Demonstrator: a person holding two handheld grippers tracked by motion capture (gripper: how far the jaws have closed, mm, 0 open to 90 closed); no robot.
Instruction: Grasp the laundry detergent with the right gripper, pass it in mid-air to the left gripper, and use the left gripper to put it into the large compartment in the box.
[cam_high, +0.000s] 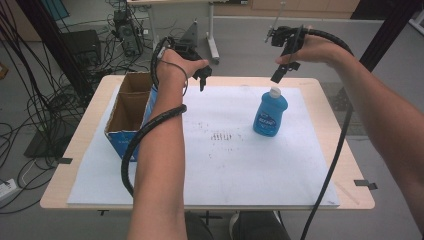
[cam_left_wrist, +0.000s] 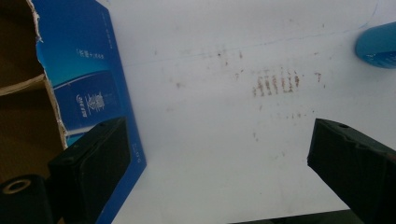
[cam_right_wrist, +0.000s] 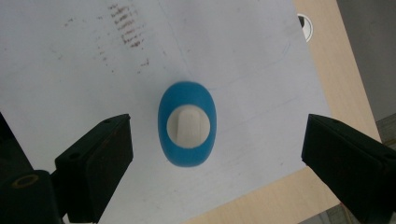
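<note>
At the left, an open cardboard box (cam_high: 131, 111) is set on the white sheet (cam_high: 215, 165), and the left gripper (cam_high: 202, 75) is held above its near edge, jaws wide apart and empty. Right of centre, the blue bottle (cam_high: 270, 113) stands upright. The approach step seems in hand: the right gripper (cam_high: 285, 67) is poised directly over its white cap (cam_right_wrist: 188, 126), jaws spread wide, nothing touched. A straight descent is called for next.

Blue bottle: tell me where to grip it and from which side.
Grip the bottle at its body just under the white cap, coming straight down from above. It stands upright, and the right tongs hover open over it with the cap between the jaws. Close across the oval's narrow width.
</note>
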